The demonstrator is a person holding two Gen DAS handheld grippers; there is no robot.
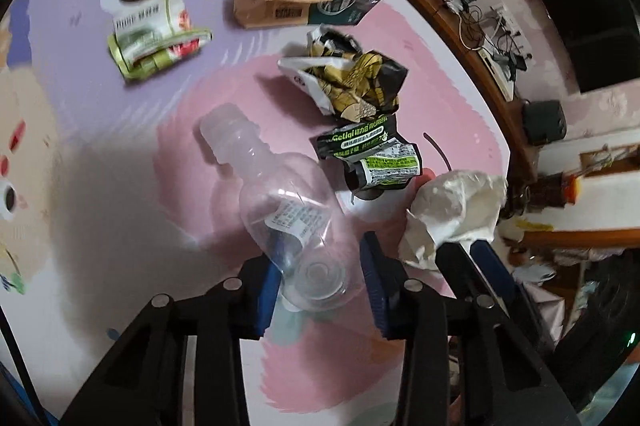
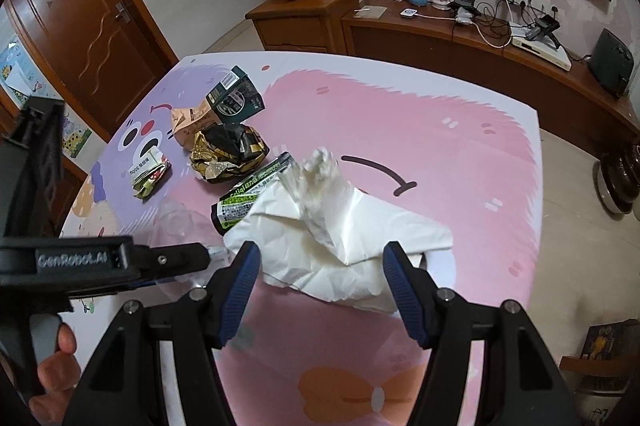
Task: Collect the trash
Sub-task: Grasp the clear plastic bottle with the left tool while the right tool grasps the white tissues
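The left gripper (image 1: 320,278) has its fingers on both sides of the bottom end of a clear plastic bottle (image 1: 280,198), and it looks like they are just squeezing it. To do this well, the person should squeeze gently, because the bottle is empty and thin and could pop out or crumple. The bottle lies on its side in the middle of the table (image 2: 460,154), cap end pointing to the far edge, with a small white label on it. The right gripper (image 2: 320,274) has its fingers open around a crumpled white tissue (image 2: 344,226), not pinching it yet. It should close low on the thick part. The tissue lies just beside the bottle, touching a black and green wrapper (image 2: 248,194).
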